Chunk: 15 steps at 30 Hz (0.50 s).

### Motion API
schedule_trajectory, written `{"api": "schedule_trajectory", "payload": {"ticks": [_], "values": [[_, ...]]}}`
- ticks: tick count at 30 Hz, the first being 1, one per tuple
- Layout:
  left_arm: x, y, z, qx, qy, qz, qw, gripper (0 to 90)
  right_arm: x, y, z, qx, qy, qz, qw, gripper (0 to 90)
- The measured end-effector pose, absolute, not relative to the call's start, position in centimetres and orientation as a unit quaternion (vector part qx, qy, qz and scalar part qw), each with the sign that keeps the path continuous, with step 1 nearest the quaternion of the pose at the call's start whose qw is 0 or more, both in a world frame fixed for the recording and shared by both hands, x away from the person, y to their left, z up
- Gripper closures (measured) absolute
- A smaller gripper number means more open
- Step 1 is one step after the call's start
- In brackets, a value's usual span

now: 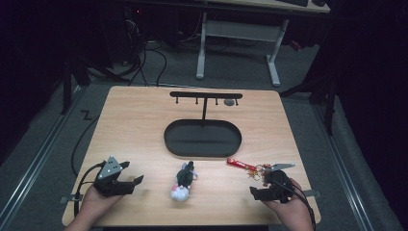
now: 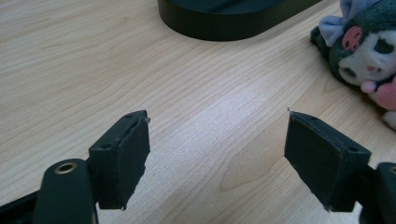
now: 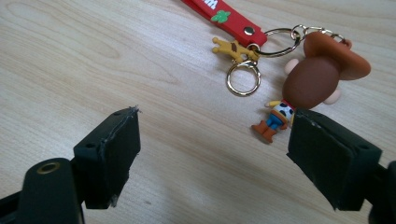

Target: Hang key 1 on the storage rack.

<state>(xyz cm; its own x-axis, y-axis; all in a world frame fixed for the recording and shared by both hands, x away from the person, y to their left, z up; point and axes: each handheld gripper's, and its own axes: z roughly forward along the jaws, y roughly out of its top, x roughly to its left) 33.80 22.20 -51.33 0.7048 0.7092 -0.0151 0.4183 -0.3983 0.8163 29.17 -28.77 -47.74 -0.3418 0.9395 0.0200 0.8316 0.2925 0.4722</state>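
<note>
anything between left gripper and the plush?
No. Bare wood between the left gripper and the plush toy in the high view; left gripper view agrees.

Plush [image 1: 183,182] btwn tongs; keychain [image 1: 250,167] right of it.

A pale wooden worktop [image 1: 125,125] carries a black oval tray [image 1: 169,137] at its middle. From the tray's far side rises a thin black post [image 1: 204,109] with a crossbar [image 1: 192,95] set with small pegs. A small grey thing [image 1: 229,102] hangs near the bar's right end. Beyond, on the grey floor [image 1: 240,72], stand a white-legged desk [image 1: 201,48] and dark cables [image 1: 144,62].
</note>
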Motion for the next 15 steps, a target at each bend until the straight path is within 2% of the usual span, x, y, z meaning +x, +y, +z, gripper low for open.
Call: {"api": "schedule_trajectory", "payload": {"ticks": [5, 15], "values": [[33.8, 22.4, -51.4, 0.816, 0.349, 0.169, 0.428, 22.8, 29.3, -29.2, -47.8, 0.567, 0.791, 0.195, 0.122, 16.9], [33.6, 22.2, -51.5, 0.822, 0.343, 0.170, 0.421, 23.0, 30.4, -30.3, -48.0, 0.594, 0.781, 0.161, 0.103, 24.1]]}}
